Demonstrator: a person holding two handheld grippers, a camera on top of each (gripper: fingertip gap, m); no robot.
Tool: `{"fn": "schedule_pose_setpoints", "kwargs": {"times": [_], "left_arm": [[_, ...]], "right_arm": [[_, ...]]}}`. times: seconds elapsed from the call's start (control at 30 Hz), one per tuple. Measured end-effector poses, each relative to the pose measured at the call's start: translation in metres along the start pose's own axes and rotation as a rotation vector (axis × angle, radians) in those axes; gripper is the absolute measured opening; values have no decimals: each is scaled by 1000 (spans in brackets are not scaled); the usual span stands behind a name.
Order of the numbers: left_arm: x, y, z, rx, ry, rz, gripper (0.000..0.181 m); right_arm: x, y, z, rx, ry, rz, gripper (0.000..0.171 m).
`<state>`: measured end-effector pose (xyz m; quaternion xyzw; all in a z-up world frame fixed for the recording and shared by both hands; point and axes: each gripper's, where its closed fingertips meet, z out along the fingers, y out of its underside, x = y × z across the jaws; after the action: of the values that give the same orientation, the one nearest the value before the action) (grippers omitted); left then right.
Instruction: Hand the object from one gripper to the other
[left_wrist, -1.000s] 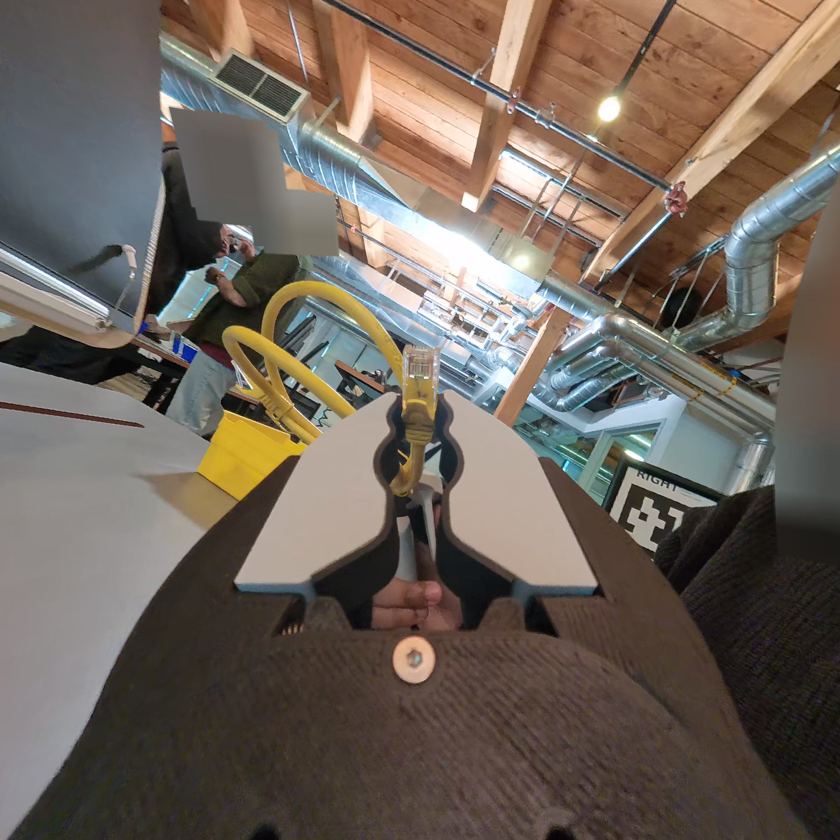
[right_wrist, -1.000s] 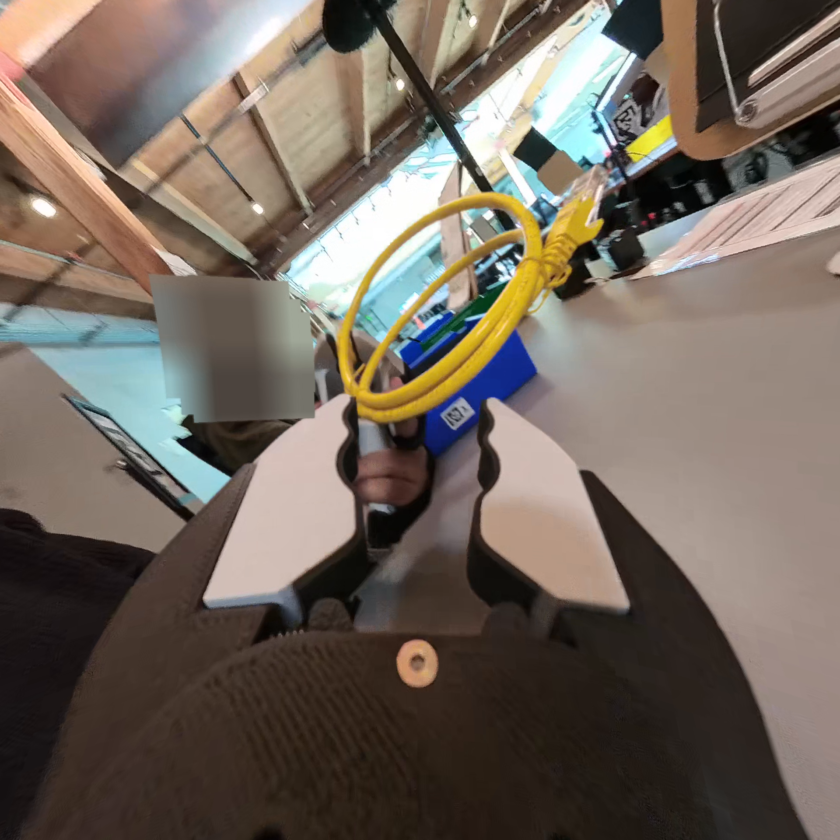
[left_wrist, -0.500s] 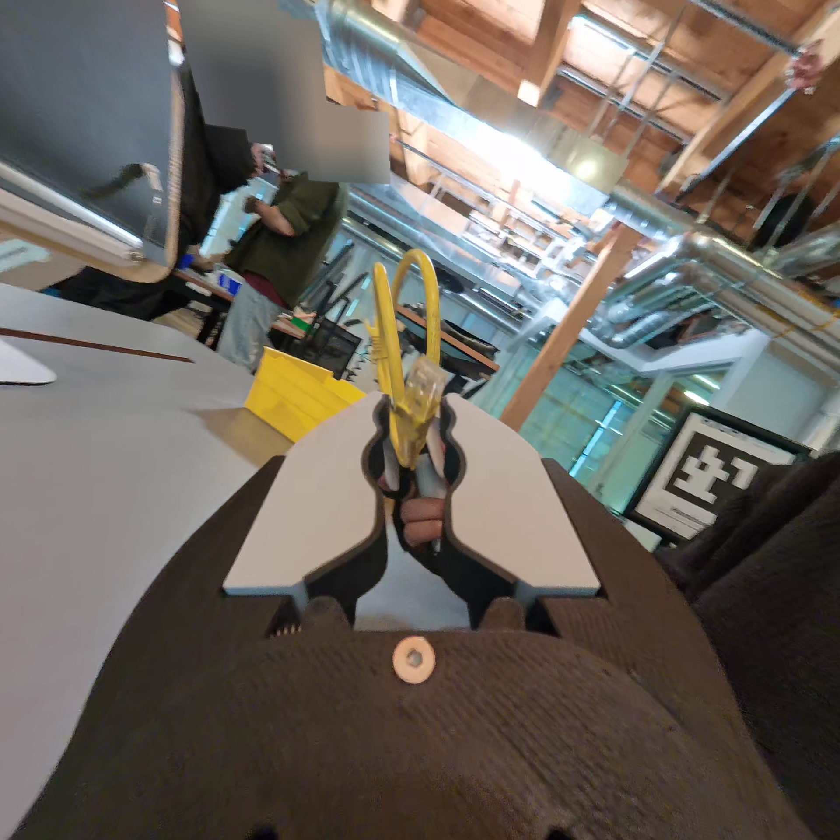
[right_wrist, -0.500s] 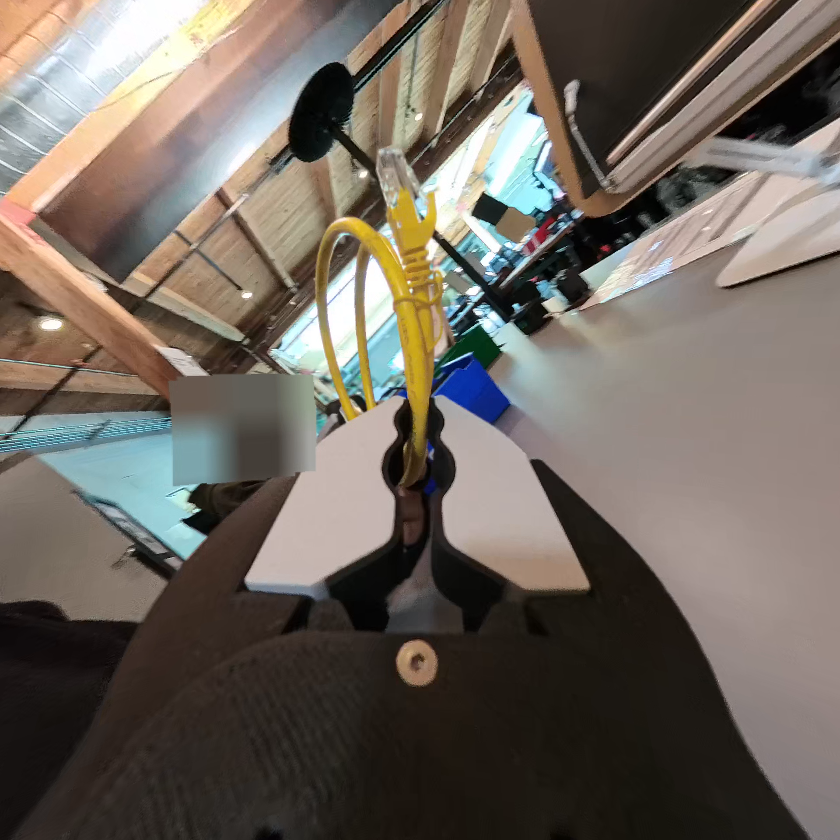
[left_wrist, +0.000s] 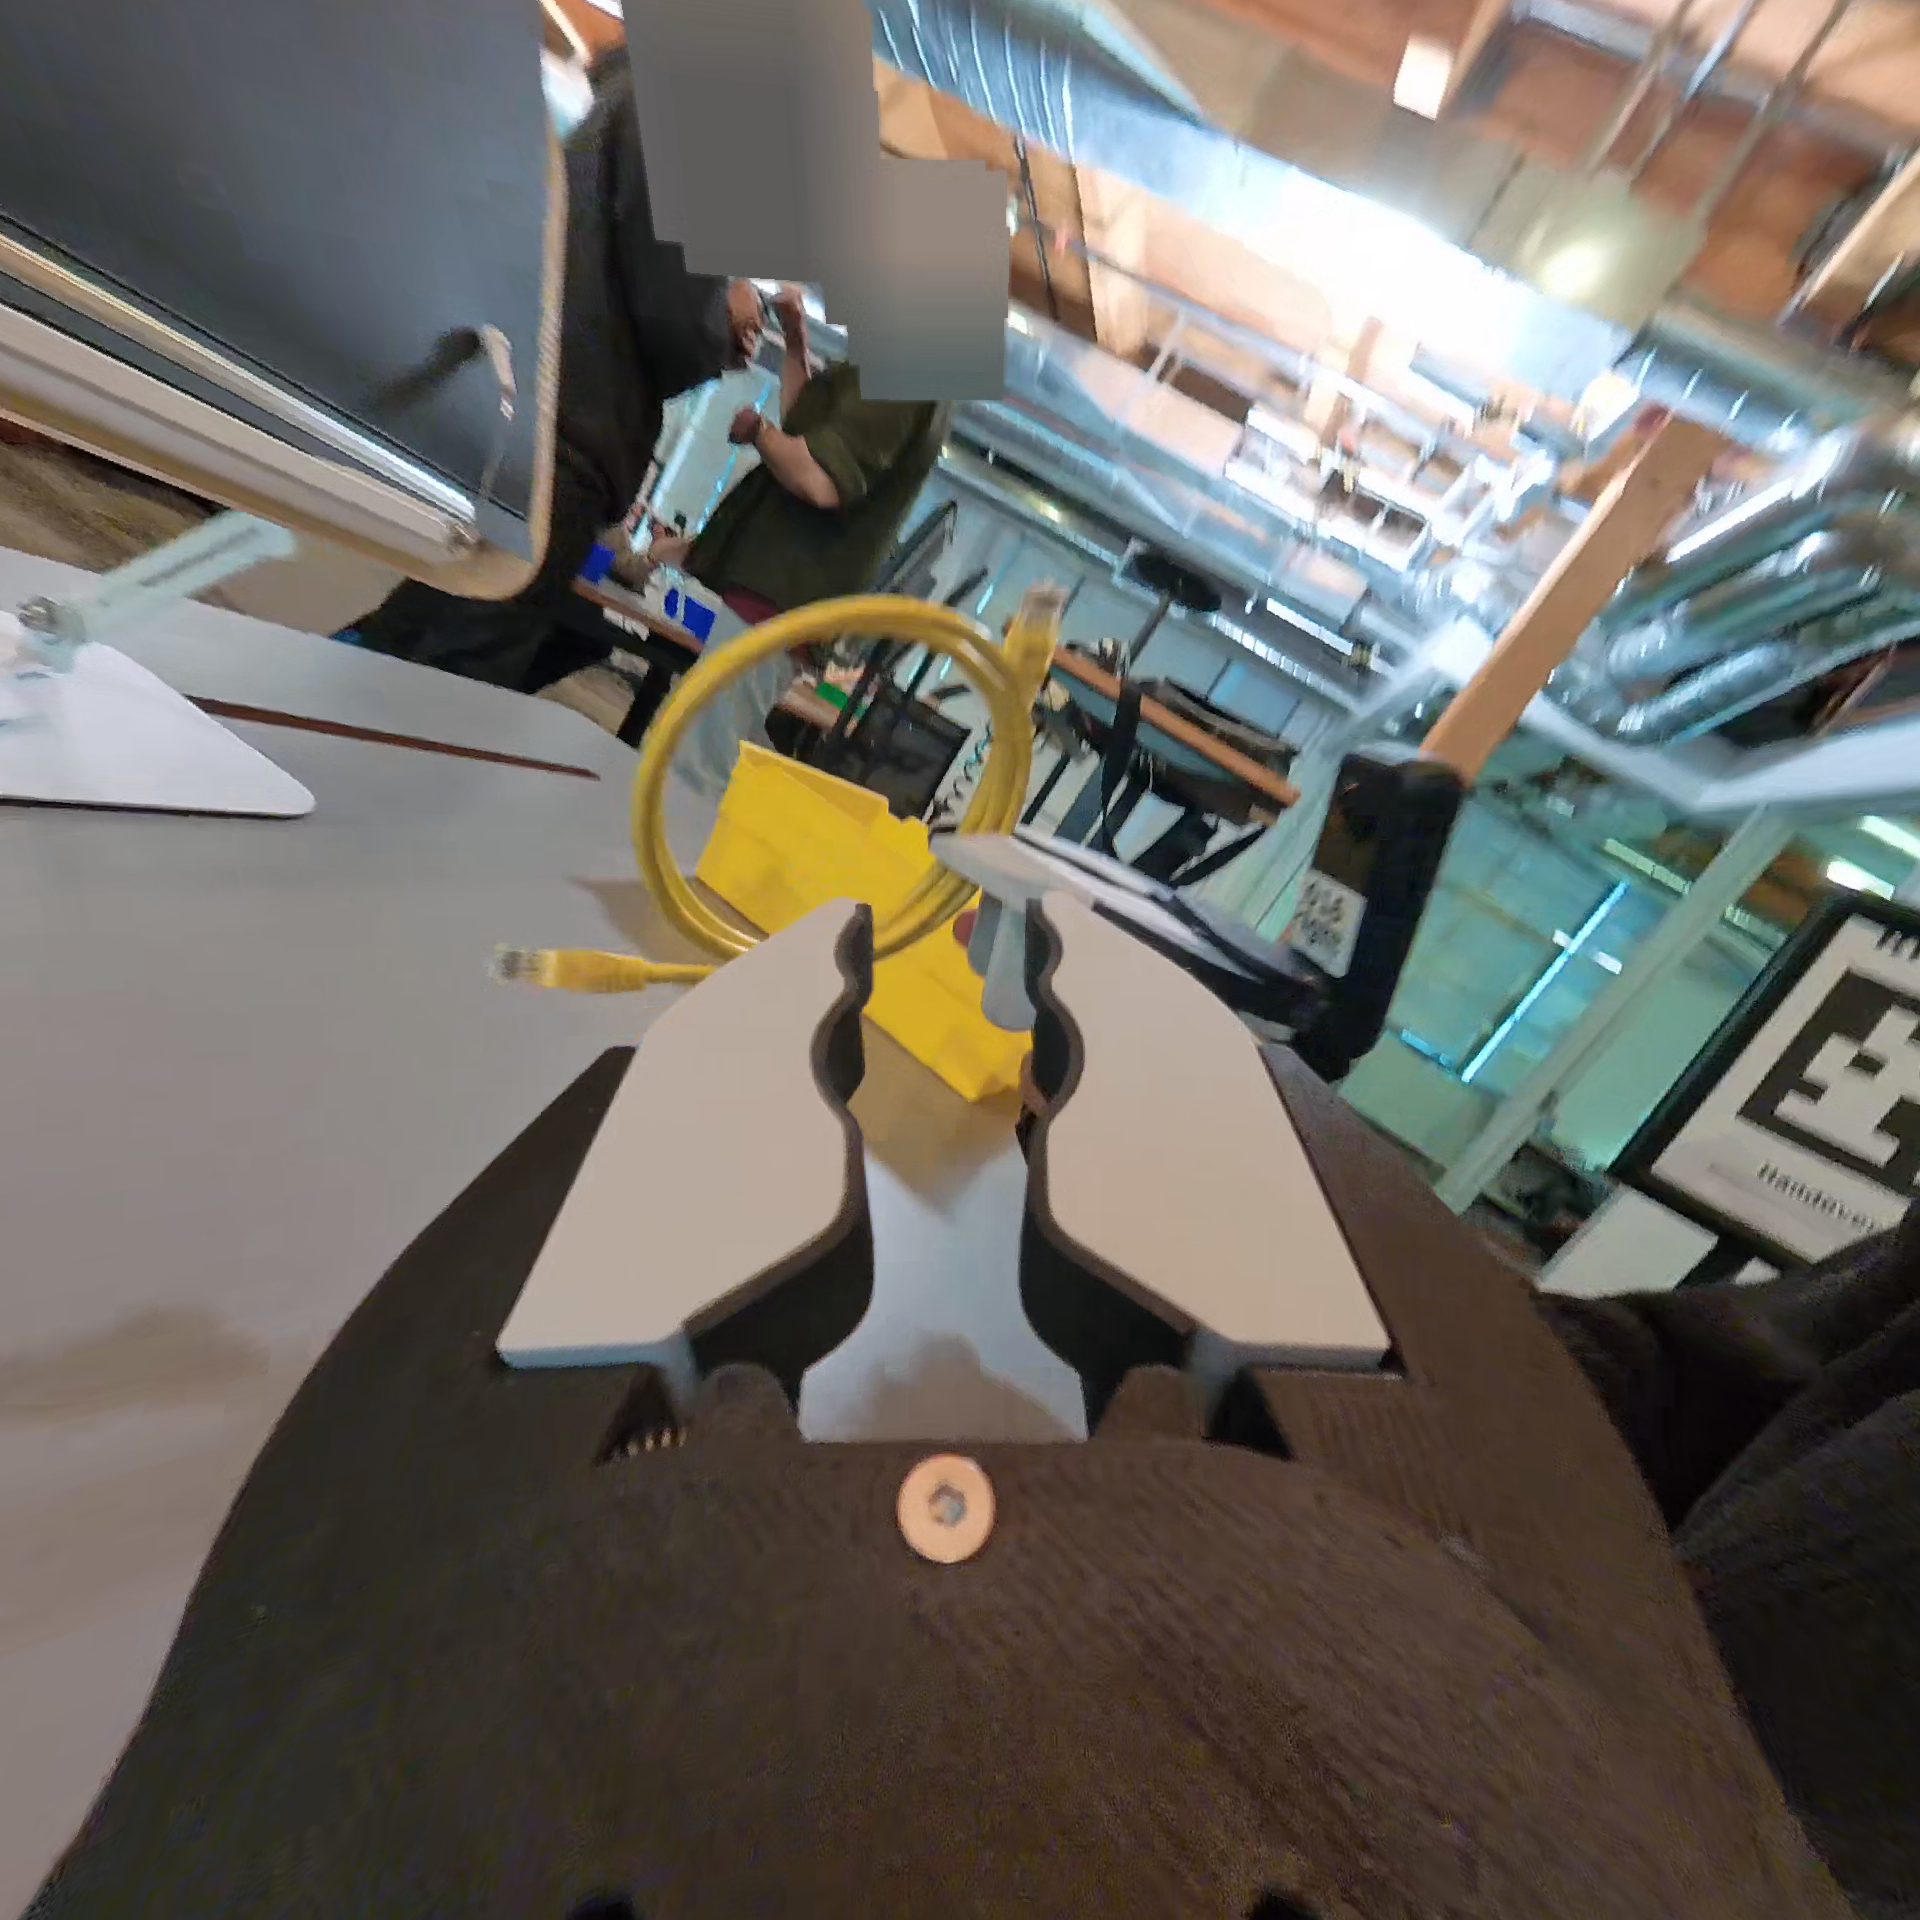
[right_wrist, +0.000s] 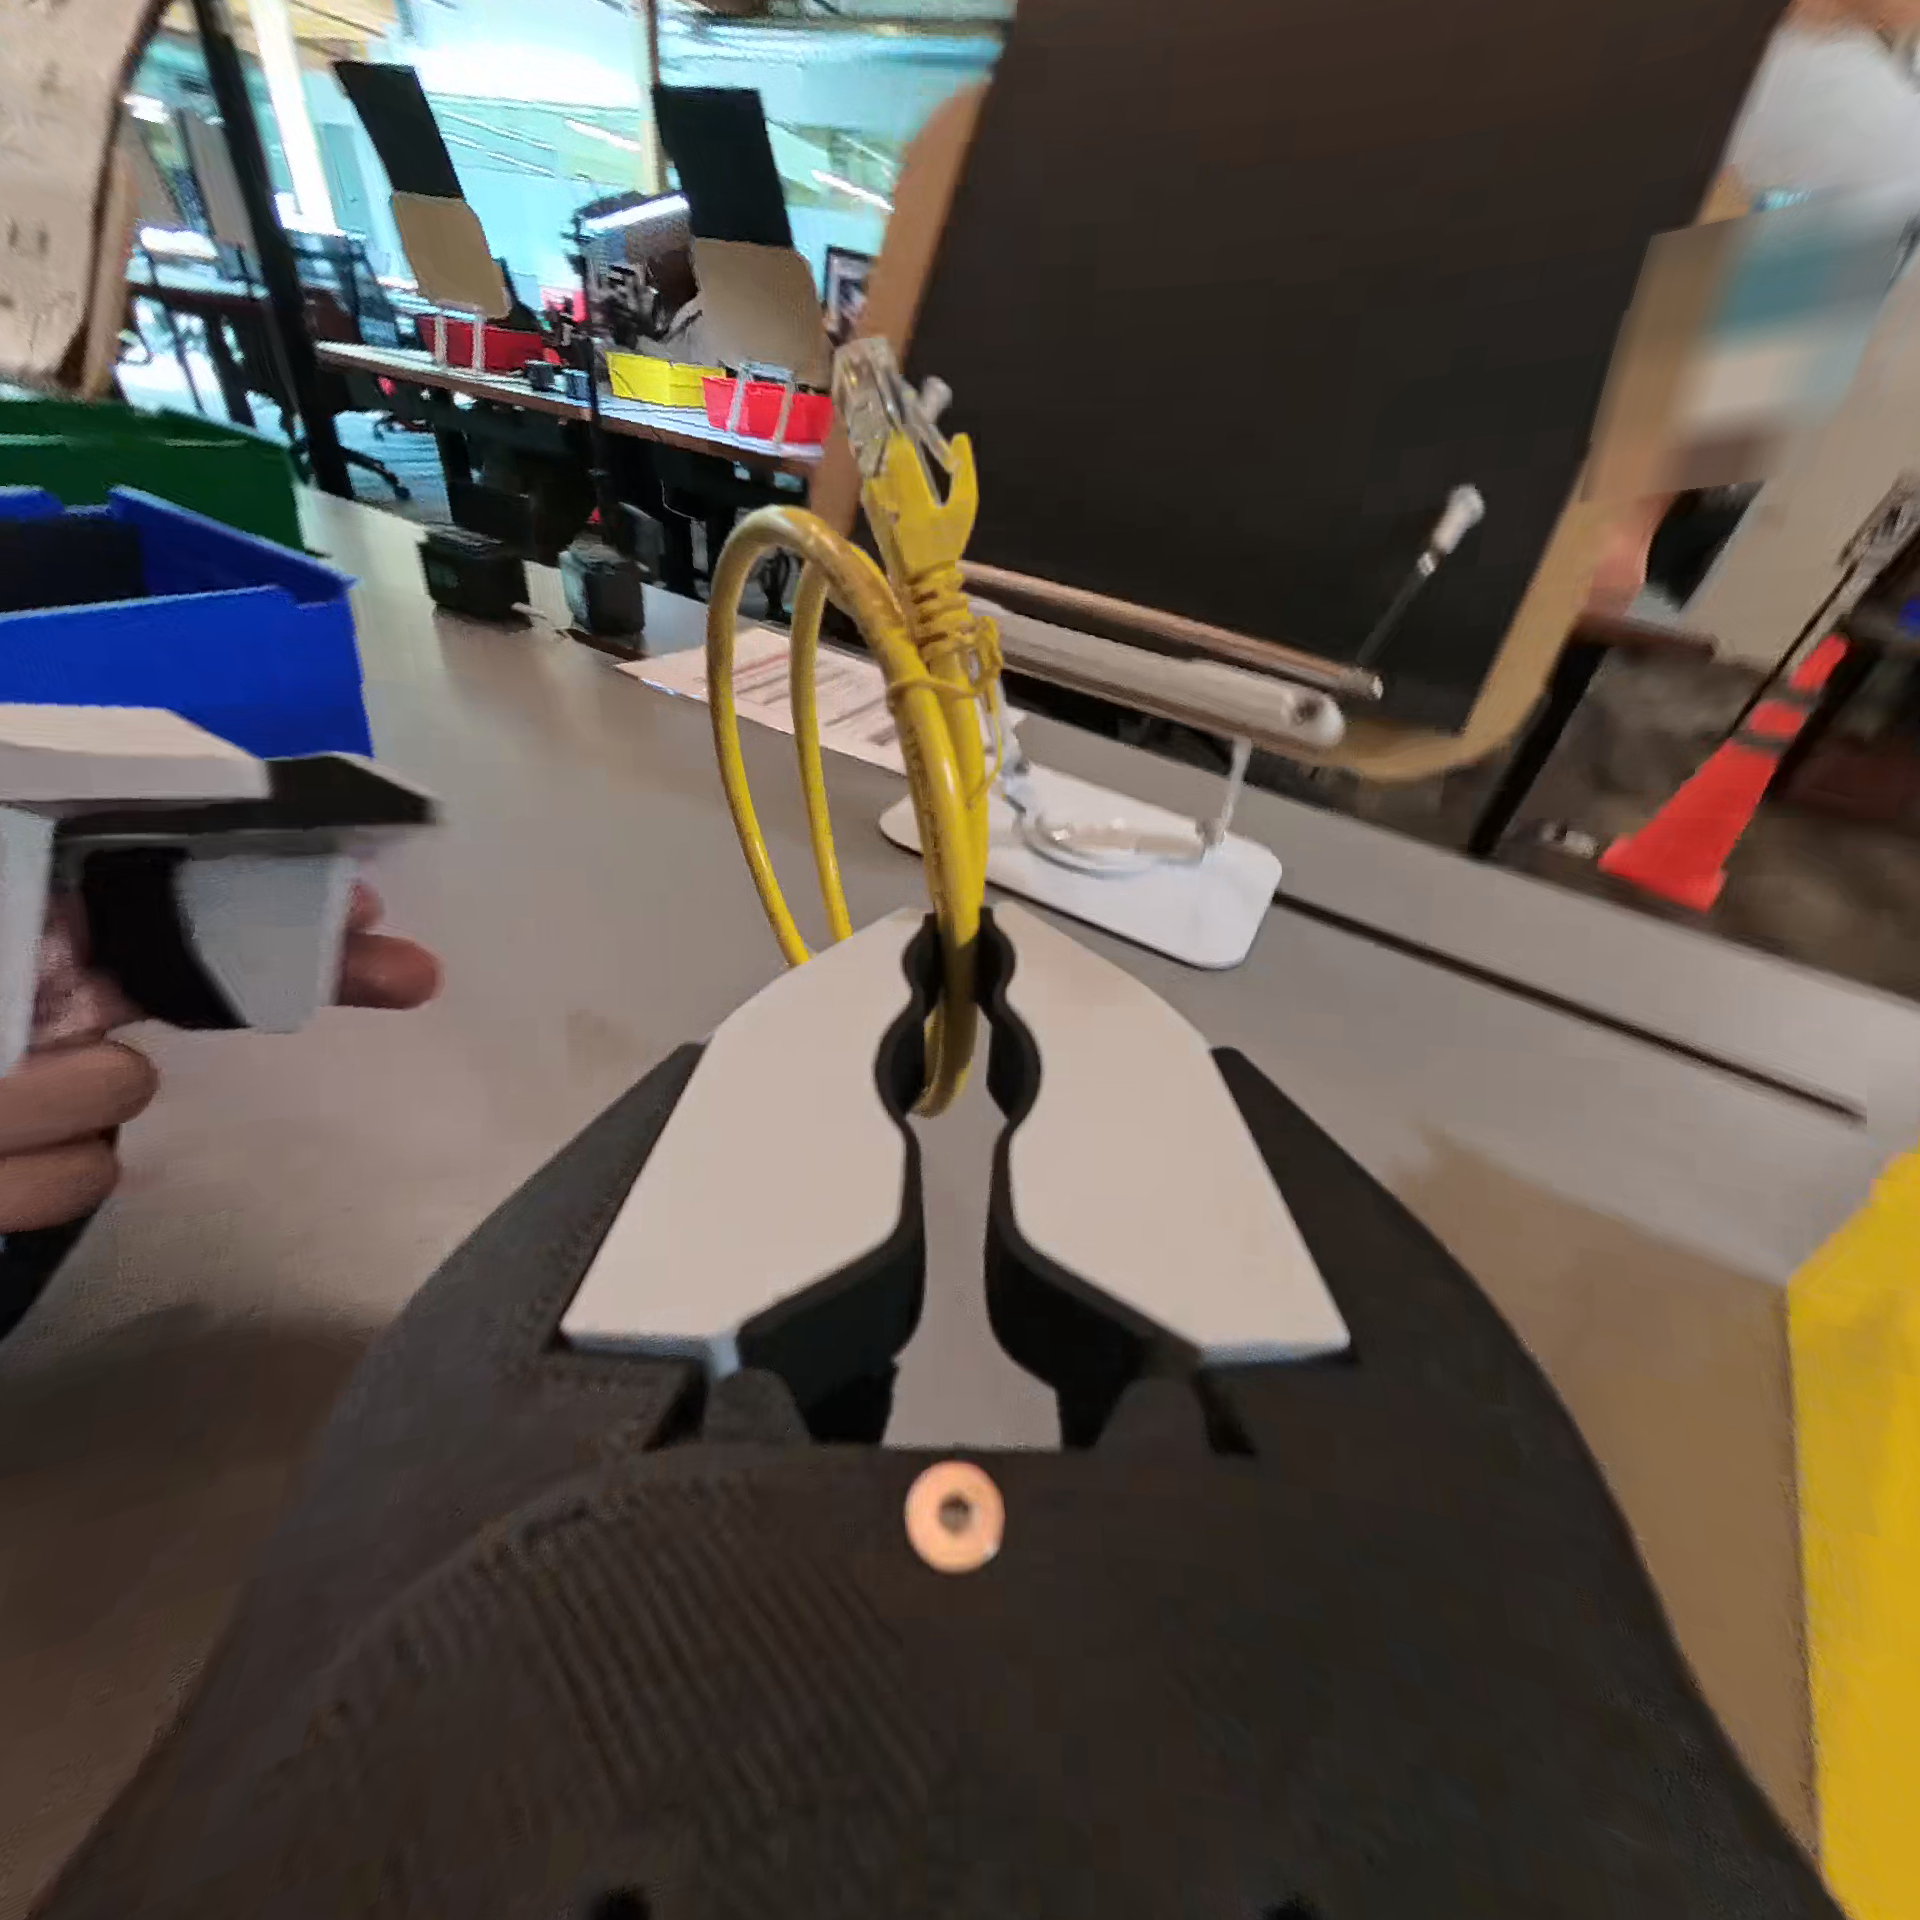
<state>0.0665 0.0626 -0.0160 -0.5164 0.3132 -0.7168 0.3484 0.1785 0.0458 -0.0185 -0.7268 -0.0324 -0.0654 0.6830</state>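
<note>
A coiled yellow network cable (right_wrist: 940, 748) is pinched between my right gripper's (right_wrist: 951, 925) fingertips. It stands up from them with one clear plug on top. In the left wrist view the same cable (left_wrist: 597, 974) hangs just ahead of my left gripper (left_wrist: 945, 925), with one plug pointing left over the table. It is held there by the right gripper's grey finger (left_wrist: 1003, 966). My left gripper is open and empty, its jaws apart and off the cable. It also shows at the left edge of the right wrist view (right_wrist: 208, 862), in a person's hand.
A grey table (left_wrist: 260, 1039) lies below both grippers. A yellow bin (left_wrist: 821, 842) sits behind the cable. A blue bin (right_wrist: 187, 644) and a green bin (right_wrist: 135, 457) stand far left. A white stand base (right_wrist: 1143, 883) holds a tilted black board (right_wrist: 1299, 312). People stand in the background.
The left gripper, shut on the cable before, has opened, let go and drawn back. The right gripper closed on the cable and now holds it alone. Both views have swung down towards the table.
</note>
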Motion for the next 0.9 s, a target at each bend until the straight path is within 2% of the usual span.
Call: {"fn": "schedule_pose_setpoints", "kwargs": {"times": [0.03, 0.07, 0.17, 0.3, 0.4, 0.5, 0.63, 0.73, 0.9], "left_arm": [[5, 6, 5, -21, 1, 18, 39], [10, 10, 10, -23, 0, 36, 58], [27, 17, 20, -14, -12, 92, 74], [29, 24, 24, -13, -87, 109, 63], [23, 30, 24, -32, -88, -3, 42], [17, 29, 22, -9, -87, -85, 38], [16, 24, 19, 4, -108, -77, 33], [7, 21, 14, 29, -159, -72, 20], [6, 21, 13, 42, -136, -138, 15]], "right_arm": [[-11, -4, -1, 14, -12, -46, 7], [-22, -5, -1, 19, -25, -85, 7], [-43, 0, 3, 1, -54, -178, 7], [-57, 6, 5, -24, -54, -290, 7], [-66, 9, 5, -38, -35, -397, 6], [-77, 14, 6, -53, -24, -496, 6], [-89, 19, 7, -63, -17, -596, 7], [-94, 21, 7, -61, -27, -630, 7], [-96, 24, 8, -65, -25, -673, 8]]}}
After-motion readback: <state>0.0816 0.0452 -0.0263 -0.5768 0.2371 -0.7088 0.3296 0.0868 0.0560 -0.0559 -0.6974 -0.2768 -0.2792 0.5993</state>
